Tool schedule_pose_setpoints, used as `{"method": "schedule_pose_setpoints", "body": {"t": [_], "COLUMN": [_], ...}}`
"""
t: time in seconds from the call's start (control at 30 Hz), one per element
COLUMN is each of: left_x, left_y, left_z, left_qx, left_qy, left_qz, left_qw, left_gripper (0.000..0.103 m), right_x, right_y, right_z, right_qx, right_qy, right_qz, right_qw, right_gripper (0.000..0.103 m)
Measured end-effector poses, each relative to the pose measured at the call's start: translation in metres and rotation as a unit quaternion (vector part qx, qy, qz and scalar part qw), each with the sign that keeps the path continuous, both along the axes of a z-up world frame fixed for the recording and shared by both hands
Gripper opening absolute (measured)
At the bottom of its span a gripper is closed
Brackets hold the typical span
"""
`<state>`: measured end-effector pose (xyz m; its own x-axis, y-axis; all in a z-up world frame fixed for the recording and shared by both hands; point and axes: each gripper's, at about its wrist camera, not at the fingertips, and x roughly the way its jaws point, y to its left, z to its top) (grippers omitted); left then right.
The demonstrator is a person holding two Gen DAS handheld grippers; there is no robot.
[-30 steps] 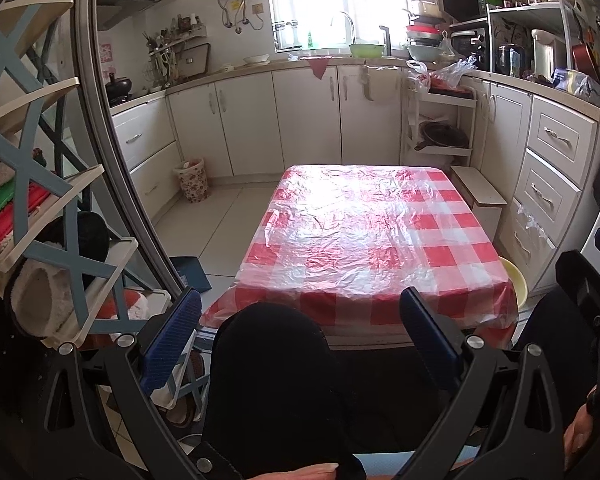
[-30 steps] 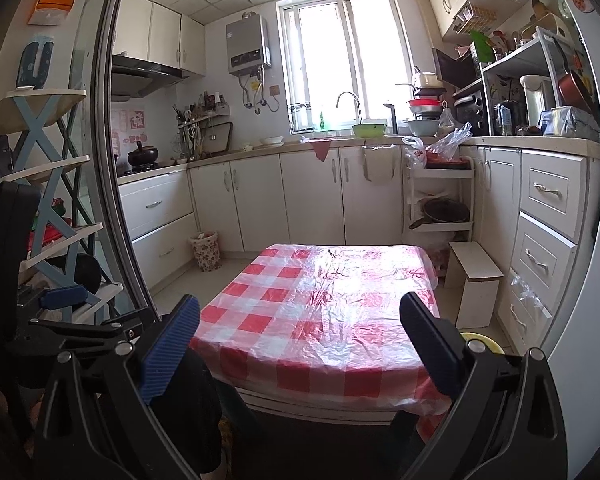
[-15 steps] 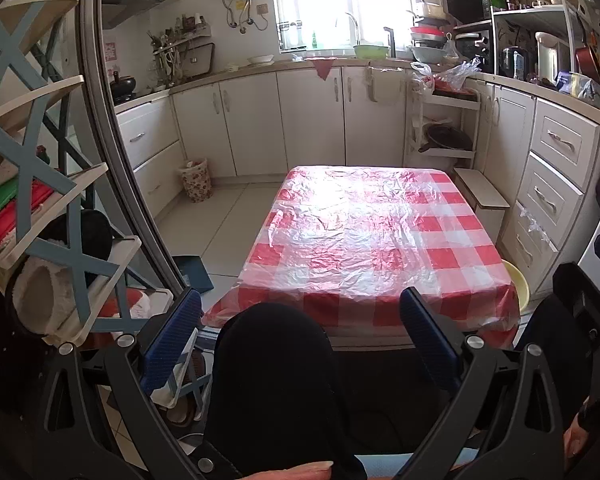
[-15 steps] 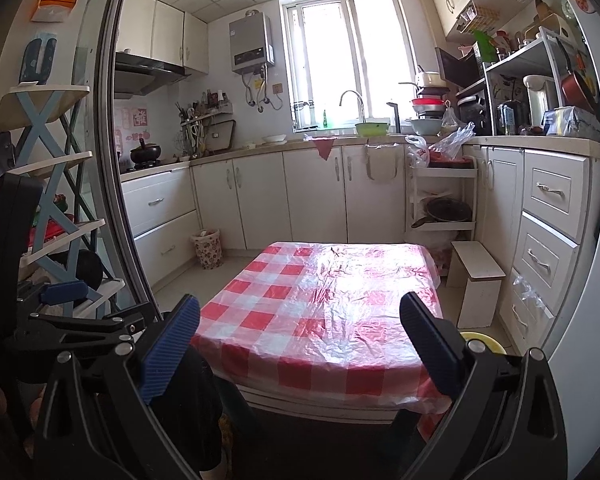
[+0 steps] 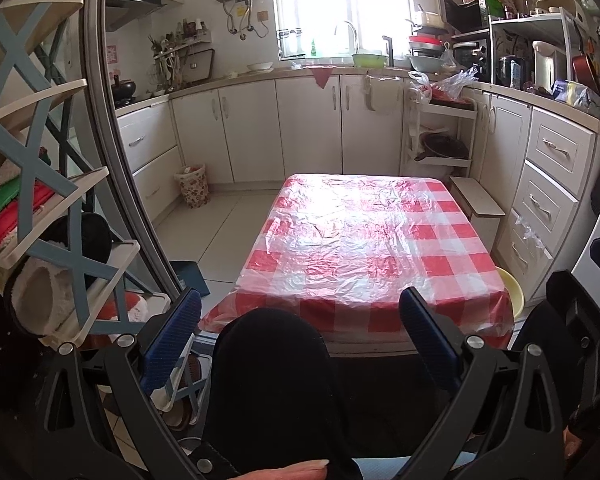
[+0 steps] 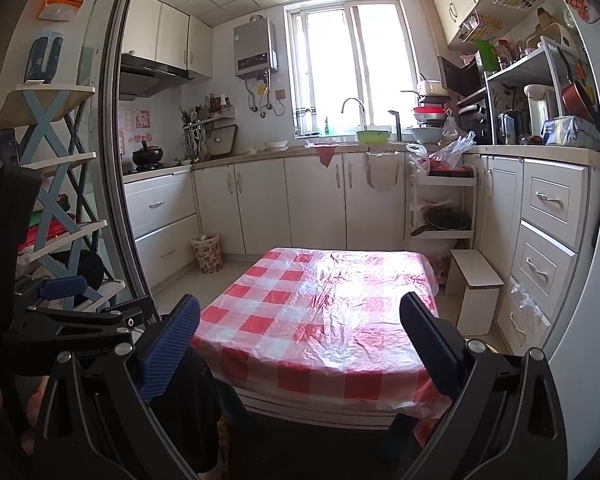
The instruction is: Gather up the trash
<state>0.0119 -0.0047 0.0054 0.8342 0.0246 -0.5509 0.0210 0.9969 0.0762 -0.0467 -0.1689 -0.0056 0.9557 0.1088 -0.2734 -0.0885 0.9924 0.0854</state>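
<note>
At the doorway of a small kitchen, both grippers were held low and pointed toward a low surface (image 5: 364,240) covered with a red-and-white checked cloth under clear plastic. The left gripper (image 5: 300,316) had its blue fingers (image 5: 172,336) spread wide with nothing between them, and a dark rounded shape, probably the person's knee, sat at 6 o'clock in its view. The right gripper (image 6: 300,320) likewise had its fingers (image 6: 428,344) spread wide and empty. Compared with a second before, very little had changed: the left wrist view had tipped slightly upward, so the window and water heater at 12 o'clock showed more fully, while the right wrist view had drifted only a touch. That small shift suggested the person was surveying the room rather than reaching, so the task seemed barely begun. No loose trash could be seen on the covered surface. A small patterned waste bin (image 5: 193,185) stood on the floor at 10 o'clock from the surface, against the lower cabinets, well apart from both grippers. Crumpled plastic bags (image 5: 444,84) rested on a white cart at 1 o'clock; whether they counted as trash could not be told. A yellow basin (image 5: 512,292) peeked out beside the surface at 3 o'clock.
</note>
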Motion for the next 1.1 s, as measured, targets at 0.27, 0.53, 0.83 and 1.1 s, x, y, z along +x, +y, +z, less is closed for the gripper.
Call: {"method": "schedule_pose_setpoints", "body": {"t": [0.27,0.53,0.83,1.1], "left_x": [0.0014,0.0032,0.0001,0.0006], "left_y": [0.002,0.0022,0.006,0.0], "left_z": [-0.0001,-0.0019,-0.0001,-0.0031], "left_qx": [-0.005,0.0,-0.008,-0.002], "left_qy": [0.0,0.0,-0.006,-0.001], "left_qz": [-0.001,0.002,-0.001,-0.005], "left_qw": [1.0,1.0,1.0,1.0], "left_gripper": [0.095,0.095,0.095,0.095], "right_x": [0.0005,0.0019,0.0008,-0.0001], "right_y": [-0.0005,-0.0023,-0.0019,-0.0055], "right_z": [-0.0009,-0.0026,-0.0007,-0.0015], "right_qx": [-0.001,-0.002,-0.005,-0.001], "right_qy": [0.0,0.003,-0.002,-0.002], "right_qz": [-0.001,-0.004,-0.008,-0.014], "right_qw": [1.0,1.0,1.0,1.0], "right_gripper": [0.096,0.096,0.096,0.096]}}
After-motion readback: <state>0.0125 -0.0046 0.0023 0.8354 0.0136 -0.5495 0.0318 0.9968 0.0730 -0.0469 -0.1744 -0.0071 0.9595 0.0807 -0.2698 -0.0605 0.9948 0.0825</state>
